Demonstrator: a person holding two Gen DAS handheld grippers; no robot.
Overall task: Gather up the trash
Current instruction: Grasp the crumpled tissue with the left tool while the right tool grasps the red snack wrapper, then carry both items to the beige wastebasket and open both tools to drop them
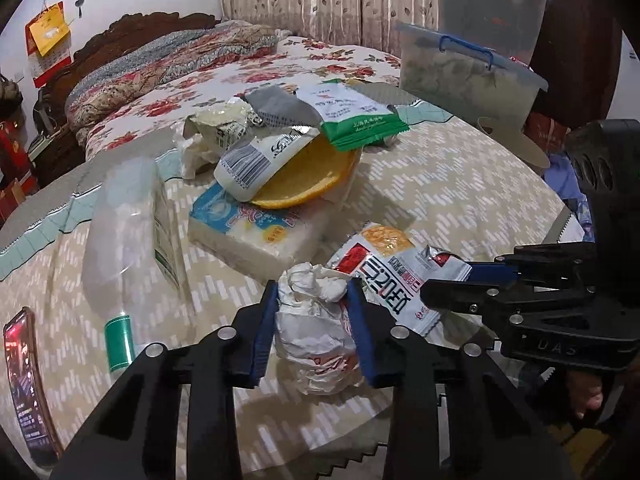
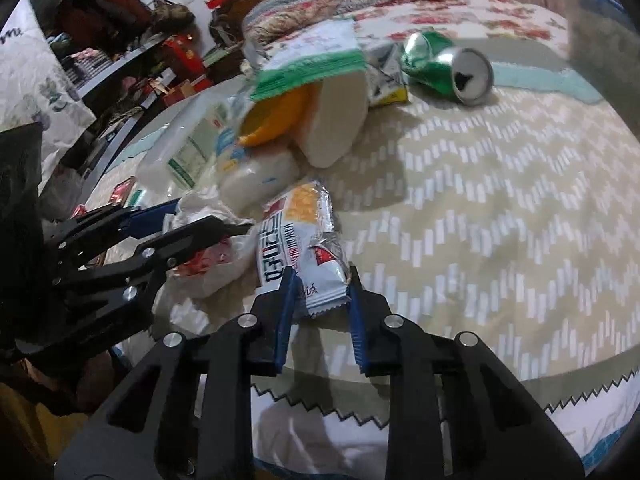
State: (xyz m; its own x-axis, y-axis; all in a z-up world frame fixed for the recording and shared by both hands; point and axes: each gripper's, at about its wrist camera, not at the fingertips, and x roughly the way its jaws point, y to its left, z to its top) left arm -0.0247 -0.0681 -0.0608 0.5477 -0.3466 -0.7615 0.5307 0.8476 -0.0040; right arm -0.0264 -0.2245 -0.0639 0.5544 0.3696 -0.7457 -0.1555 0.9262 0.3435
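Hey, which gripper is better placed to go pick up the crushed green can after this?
Right. The green can lies ahead on its side of the table, though the right gripper is clamped on the snack wrapper. The left gripper grips crumpled paper.

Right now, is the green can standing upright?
No, the green can lies crushed on its side on the table, its opened top facing the right wrist camera.
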